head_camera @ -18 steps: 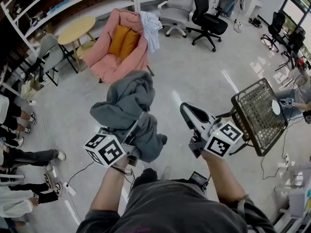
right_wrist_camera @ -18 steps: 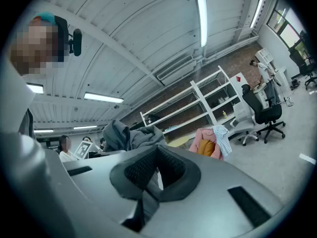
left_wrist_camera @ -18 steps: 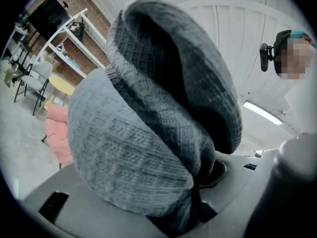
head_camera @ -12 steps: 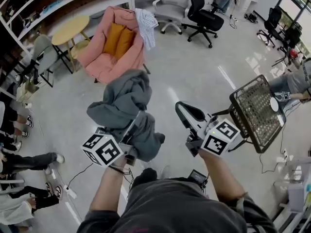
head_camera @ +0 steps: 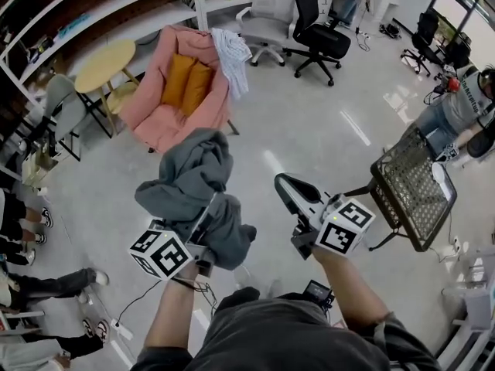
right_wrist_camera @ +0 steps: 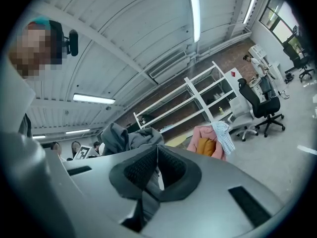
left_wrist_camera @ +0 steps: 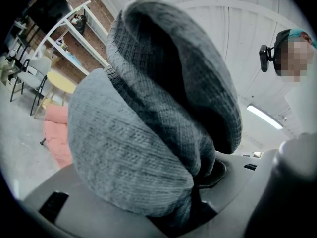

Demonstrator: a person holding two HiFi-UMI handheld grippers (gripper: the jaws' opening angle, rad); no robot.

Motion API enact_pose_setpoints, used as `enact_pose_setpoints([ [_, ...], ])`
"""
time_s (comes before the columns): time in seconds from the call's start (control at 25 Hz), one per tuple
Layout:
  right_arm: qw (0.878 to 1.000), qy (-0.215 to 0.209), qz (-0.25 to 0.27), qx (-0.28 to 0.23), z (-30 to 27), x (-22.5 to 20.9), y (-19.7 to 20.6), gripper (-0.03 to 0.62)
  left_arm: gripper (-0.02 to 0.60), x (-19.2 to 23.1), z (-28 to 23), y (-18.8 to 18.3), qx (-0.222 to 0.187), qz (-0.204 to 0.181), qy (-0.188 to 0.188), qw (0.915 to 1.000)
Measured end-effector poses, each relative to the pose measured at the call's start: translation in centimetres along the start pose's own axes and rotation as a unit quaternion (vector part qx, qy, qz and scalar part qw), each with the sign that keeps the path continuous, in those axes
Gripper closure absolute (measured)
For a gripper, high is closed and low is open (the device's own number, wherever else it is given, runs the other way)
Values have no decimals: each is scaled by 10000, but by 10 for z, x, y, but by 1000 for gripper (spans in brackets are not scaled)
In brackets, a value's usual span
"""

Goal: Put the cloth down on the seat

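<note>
Carry step: pink armchair [head_camera: 161, 118] well ahead of you, grey cloth [head_camera: 189, 178] bunched up off the floor in your left gripper [head_camera: 207, 216], jaws clamped on it, right gripper [head_camera: 286, 188] pressed together, empty; next, walk up and lower it onto the seat.

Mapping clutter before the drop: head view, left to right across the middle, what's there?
Yellow round table → grey cloth → right gripper → black mesh stand. Pink armchair left out: it overlaps the cloth sideways.
</note>
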State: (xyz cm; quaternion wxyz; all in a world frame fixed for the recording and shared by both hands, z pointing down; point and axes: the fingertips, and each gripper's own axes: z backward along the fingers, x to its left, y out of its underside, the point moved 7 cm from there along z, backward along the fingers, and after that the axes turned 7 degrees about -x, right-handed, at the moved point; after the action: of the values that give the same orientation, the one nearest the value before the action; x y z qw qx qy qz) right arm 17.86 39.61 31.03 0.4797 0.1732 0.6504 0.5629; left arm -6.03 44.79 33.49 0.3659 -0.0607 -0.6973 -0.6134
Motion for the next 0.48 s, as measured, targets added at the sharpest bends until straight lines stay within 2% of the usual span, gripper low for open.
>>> enact_pose_setpoints([
  [0.48, 9998, 222, -6, -13, -64, -17, 6, 577, 304, 66, -22, -37, 81, 68, 48, 9999],
])
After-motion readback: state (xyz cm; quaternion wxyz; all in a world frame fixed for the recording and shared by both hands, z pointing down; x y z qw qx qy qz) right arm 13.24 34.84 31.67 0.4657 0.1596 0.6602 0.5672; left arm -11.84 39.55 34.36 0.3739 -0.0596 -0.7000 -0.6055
